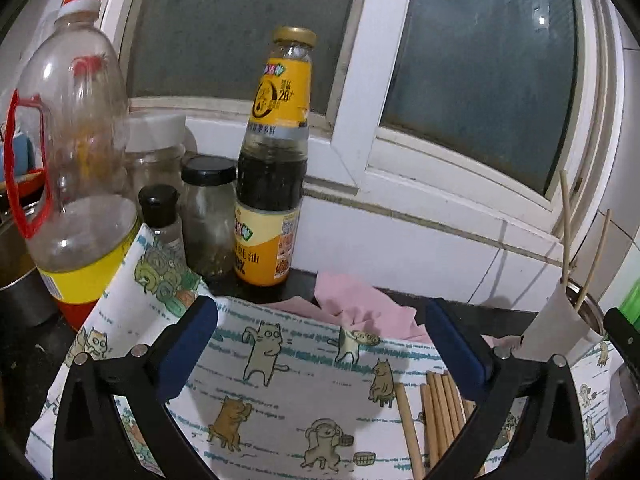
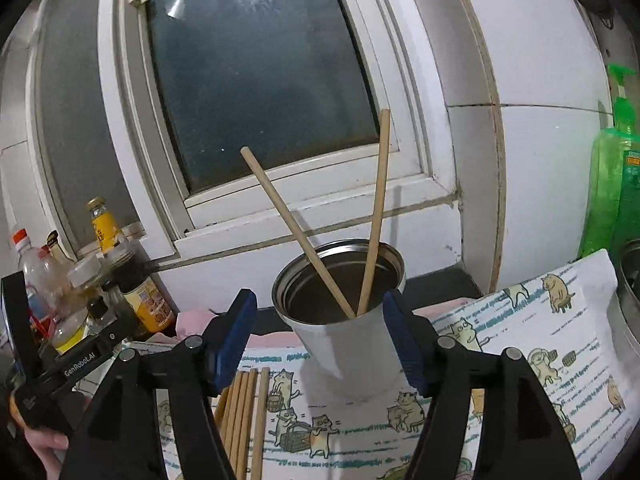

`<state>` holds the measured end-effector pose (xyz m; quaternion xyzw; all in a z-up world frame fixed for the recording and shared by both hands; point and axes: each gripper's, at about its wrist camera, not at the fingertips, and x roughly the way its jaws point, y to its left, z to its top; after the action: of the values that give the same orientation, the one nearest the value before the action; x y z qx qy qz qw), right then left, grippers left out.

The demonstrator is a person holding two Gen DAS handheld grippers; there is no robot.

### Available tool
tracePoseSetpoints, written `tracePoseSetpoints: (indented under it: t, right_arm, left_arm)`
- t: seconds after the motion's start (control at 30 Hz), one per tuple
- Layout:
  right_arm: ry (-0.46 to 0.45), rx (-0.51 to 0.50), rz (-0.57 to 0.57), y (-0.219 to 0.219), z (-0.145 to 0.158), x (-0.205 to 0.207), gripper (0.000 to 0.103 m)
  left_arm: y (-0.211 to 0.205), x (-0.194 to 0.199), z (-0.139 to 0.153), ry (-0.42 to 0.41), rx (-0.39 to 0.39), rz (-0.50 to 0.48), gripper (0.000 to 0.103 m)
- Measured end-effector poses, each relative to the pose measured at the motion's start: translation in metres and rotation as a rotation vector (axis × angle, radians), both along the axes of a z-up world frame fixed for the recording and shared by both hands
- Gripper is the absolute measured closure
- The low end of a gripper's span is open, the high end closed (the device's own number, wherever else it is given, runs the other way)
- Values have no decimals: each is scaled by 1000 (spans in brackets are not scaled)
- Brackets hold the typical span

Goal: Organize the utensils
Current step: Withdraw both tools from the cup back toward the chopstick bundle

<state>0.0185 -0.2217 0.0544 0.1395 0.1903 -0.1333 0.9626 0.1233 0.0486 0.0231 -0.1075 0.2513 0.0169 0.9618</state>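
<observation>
Several wooden chopsticks (image 1: 436,416) lie side by side on a cat-print cloth (image 1: 280,380). My left gripper (image 1: 324,332) hangs open just above the cloth, left of that bundle, with nothing between its blue pads. A white metal cup (image 2: 340,344) stands on the cloth with two chopsticks (image 2: 296,232) leaning apart inside it. My right gripper (image 2: 320,320) is open, with the cup just ahead between its fingers and the pads off its wall. The bundle of chopsticks (image 2: 244,412) shows under its left finger. The cup (image 1: 560,328) also appears at the right of the left wrist view.
An oil bottle (image 1: 76,160), a sauce bottle (image 1: 276,168) and small jars (image 1: 208,216) crowd the back left under the window. A pink cloth (image 1: 360,304) lies behind the cat cloth. A green soap bottle (image 2: 616,184) and a metal pot (image 2: 628,292) stand at the right. A hand (image 2: 44,440) holds the left gripper.
</observation>
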Motion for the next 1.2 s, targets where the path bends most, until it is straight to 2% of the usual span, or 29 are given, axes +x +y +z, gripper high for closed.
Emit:
tracePoseSetpoints:
  t: [0.07,0.17,0.23,0.33,0.47,0.57,0.7,0.87,0.93,1.0,1.1,1.2]
  right_arm:
    - [-28,29,17,-5,1,-4,35]
    - [-94,101,54,-14,4,-12,35]
    - [-141,90,56,-13,8,-19,35]
    - [-214,74,100,-7,13,-31,35]
    - [-258,-8,208,19,18,-39,34]
    - [-205,-34,278,38,14,-34,33]
    - [-153,-103,326,58,8,-25,33]
    - [-72,-173,444,83,-5,-16,33]
    - [-16,-146,470,87,-11,-11,33]
    - [23,-68,501,85,-16,-9,33]
    - [114,-29,436,85,-21,2,33]
    - [281,-99,369,101,-30,23,38]
  left_arm:
    - [-3,1,-1,-6,27,10,0]
    - [-3,4,-3,16,-1,-21,0]
    - [-3,2,0,5,-5,-21,0]
    - [-8,-9,7,-48,38,-16,0]
    - [-18,-33,23,-186,99,-23,0]
    - [-16,-44,30,-242,67,-25,0]
    - [-10,-48,36,-265,81,41,0]
    - [3,-51,40,-278,45,95,0]
    - [7,-51,41,-280,21,108,0]
    - [9,-48,40,-263,24,129,0]
    - [15,-42,38,-221,-5,126,0]
    - [23,-35,33,-172,-32,156,0]
